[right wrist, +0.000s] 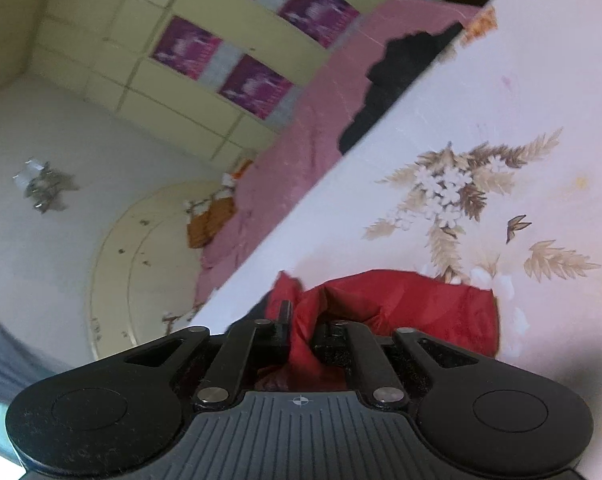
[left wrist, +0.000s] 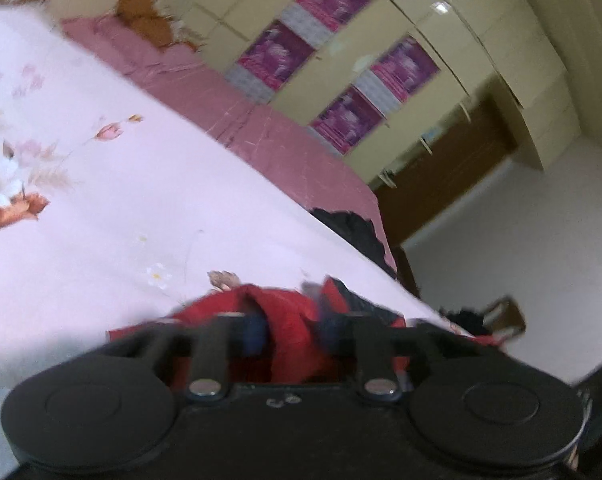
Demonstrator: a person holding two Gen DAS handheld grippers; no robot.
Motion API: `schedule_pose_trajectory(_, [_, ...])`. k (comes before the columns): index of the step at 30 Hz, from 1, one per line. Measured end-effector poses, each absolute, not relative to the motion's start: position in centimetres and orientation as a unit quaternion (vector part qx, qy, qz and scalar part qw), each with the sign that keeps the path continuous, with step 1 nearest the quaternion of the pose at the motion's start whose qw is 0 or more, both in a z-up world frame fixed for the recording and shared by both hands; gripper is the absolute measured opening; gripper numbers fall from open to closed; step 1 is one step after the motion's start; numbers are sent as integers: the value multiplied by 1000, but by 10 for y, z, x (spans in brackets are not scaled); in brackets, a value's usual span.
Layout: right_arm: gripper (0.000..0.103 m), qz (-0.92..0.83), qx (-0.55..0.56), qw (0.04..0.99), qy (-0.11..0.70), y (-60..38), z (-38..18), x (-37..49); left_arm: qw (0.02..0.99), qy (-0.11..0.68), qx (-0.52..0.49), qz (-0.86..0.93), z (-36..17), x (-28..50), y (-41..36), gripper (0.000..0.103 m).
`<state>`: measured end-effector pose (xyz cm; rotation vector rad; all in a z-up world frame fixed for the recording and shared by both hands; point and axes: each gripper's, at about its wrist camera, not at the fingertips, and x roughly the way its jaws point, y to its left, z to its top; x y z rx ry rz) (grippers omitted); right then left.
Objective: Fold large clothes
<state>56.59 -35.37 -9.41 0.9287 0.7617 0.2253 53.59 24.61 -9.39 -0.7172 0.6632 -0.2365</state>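
Pale floral bedsheet [left wrist: 113,208] spread over bed; pink cover [right wrist: 301,140] and cream wardrobe [left wrist: 441,24] seen behind. Red garment [right wrist: 401,304] bunched on sheet. Left hand-held gripper [left wrist: 289,328] seen spread, garment between fingers, contact blurred. Right hand-held gripper [right wrist: 301,332] spread, red fold lying between jaws.
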Motion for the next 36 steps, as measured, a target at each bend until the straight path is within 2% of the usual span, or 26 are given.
schedule_pose_trajectory(1, [87,87,425,833,342,-354,-94,567,881,304,-351,-94,-96,535,251,93])
schedule_pose_trajectory(2, [94,75,414,848,322,-354,-94,566,888,283,-354,-74,-97,533,257,102])
schedule_pose_trajectory(4, [94,77,422,847,314,-359,-97,569,884,283,-365,-78,-101,537,267,98])
schedule_pose_trajectory(5, [94,78,418,849,315,-361,-99,570,881,289,-365,-82,-104,539,270,92])
schedule_pose_trajectory(9, [92,76,341,867,354,-350,-107,583,879,340,-319,-103,-116,553,269,84])
schedule_pose_trajectory(11, [83,80,310,870,374,-341,-115,591,868,370,-305,-127,-123,564,263,80])
schedule_pose_trajectory(13, [79,79,279,870,400,-331,-124,602,861,405,-275,-134,-130,576,253,79])
schedule_pose_trajectory(14, [78,82,269,868,410,-326,-130,606,859,421,-257,-134,-134,582,248,74])
schedule_pose_trajectory(15, [73,86,261,864,422,-322,-136,611,862,427,-238,-134,-135,586,241,69])
schedule_pose_trajectory(16, [64,87,251,863,430,-317,-142,614,867,424,-222,-136,-134,587,237,62])
schedule_pose_trajectory(17, [40,90,241,862,436,-314,-144,616,870,423,-209,-144,-132,589,233,30])
schedule_pose_trajectory(18, [25,91,227,865,438,-310,-145,616,874,418,-201,-145,-130,589,230,18])
schedule_pose_trajectory(20, [7,88,203,883,415,-307,-136,611,892,388,-184,-143,-119,583,226,8])
schedule_pose_trajectory(25, [4,94,192,925,314,-307,-99,594,940,266,-141,-160,-82,560,219,6])
schedule_pose_trajectory(27, [4,95,177,934,294,-301,-95,594,950,243,-113,-161,-80,559,208,6])
schedule_pose_trajectory(29, [4,90,168,931,310,-297,-105,602,943,287,-96,-140,-92,575,199,6])
schedule_pose_trajectory(32, [4,55,142,909,389,-288,-141,621,921,359,-101,-113,-126,592,199,6])
schedule_pose_trajectory(34, [4,48,134,895,424,-283,-164,626,914,376,-105,-110,-140,594,200,6])
schedule_pose_trajectory(36, [4,42,140,898,415,-282,-166,625,915,374,-108,-107,-144,592,203,6])
